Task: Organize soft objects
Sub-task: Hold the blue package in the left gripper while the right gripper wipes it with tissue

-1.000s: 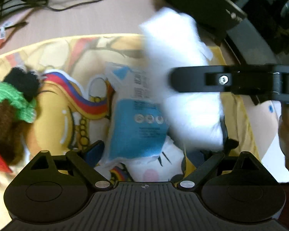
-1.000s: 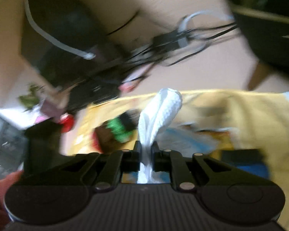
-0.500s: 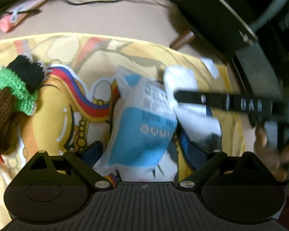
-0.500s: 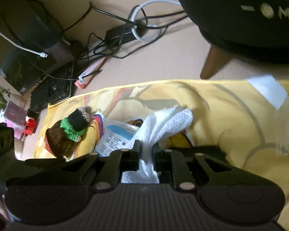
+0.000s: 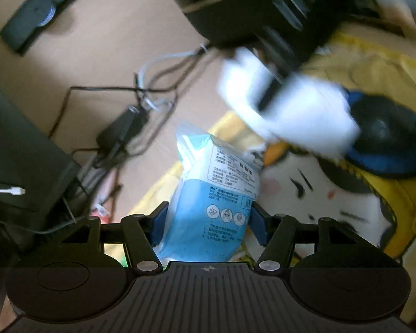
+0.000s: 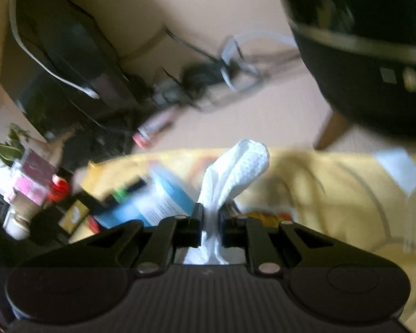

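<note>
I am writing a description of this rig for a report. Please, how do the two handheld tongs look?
Both tongs are black plastic. Each has a ribbed body, two round domed covers and angled linkage bars with silver pivot screws. The left tongs carry blue pads on the fingers. The right tongs show plain black fingers. No cables, labels or sleeves are visible on either.

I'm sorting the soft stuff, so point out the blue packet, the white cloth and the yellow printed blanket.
blue packet (image 5: 208, 216): left wrist view, blue lower panel.
white cloth (image 6: 235, 166): right wrist view, bunched upper fold.
yellow printed blanket (image 6: 332, 194): right wrist view, bare yellow area.
</note>
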A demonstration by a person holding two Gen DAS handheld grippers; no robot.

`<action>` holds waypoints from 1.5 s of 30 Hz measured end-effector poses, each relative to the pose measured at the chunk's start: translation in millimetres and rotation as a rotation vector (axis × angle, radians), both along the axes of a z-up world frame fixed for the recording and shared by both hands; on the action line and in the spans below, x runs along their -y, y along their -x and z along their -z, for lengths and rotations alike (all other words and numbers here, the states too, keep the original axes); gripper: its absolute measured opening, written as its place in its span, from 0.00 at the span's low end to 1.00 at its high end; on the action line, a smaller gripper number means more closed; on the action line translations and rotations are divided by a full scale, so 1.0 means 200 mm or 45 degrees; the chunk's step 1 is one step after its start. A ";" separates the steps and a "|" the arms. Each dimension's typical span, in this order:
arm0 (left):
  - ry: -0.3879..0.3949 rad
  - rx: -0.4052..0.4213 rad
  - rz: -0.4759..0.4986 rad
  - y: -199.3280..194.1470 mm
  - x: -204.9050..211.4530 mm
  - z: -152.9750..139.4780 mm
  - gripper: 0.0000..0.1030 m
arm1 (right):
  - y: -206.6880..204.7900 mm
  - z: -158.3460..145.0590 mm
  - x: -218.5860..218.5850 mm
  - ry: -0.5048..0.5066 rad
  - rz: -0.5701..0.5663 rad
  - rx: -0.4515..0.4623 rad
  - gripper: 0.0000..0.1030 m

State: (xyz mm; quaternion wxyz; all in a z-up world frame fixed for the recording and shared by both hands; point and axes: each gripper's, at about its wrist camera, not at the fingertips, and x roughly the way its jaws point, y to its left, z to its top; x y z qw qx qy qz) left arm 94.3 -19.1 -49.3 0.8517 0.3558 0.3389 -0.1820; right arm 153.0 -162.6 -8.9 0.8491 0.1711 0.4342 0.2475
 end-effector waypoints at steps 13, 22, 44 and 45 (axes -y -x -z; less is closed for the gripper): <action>0.125 -0.074 0.009 0.07 -0.01 -0.04 0.85 | 0.00 0.08 -0.26 0.046 -0.189 -0.062 0.13; 0.634 -0.471 -0.093 -0.08 -0.20 -0.12 0.91 | 0.13 0.15 -0.07 -0.042 -0.119 -0.213 0.16; 0.709 -0.688 -0.143 -0.34 -0.14 -0.06 0.98 | 0.13 -0.01 0.09 0.184 0.029 -0.001 0.14; 0.710 -0.704 -0.135 -0.37 -0.12 -0.05 0.98 | 0.10 -0.01 0.09 0.180 0.035 0.002 0.14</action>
